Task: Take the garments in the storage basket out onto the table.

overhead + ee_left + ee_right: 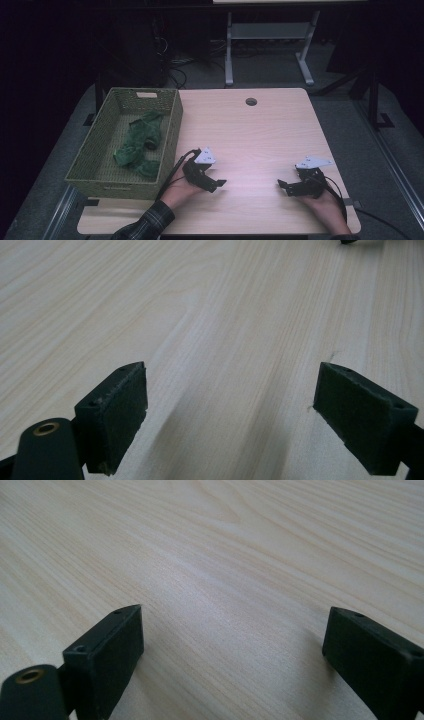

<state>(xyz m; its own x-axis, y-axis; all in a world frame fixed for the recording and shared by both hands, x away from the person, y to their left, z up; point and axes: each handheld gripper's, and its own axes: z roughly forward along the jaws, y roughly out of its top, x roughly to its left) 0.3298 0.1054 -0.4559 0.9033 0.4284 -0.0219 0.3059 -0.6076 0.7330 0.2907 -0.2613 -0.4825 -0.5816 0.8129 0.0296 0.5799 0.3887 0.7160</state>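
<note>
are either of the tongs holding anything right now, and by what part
Nothing is held. The left tongs and the right tongs both stand open over bare table; the green cloth lies in the basket.

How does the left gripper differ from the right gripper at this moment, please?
The left gripper lies beside the wicker basket holding green cloth; the right gripper lies nearer the table's right edge. The left points rightward, the right leftward, so they face each other. Both are open, empty and low over bare wood.
</note>
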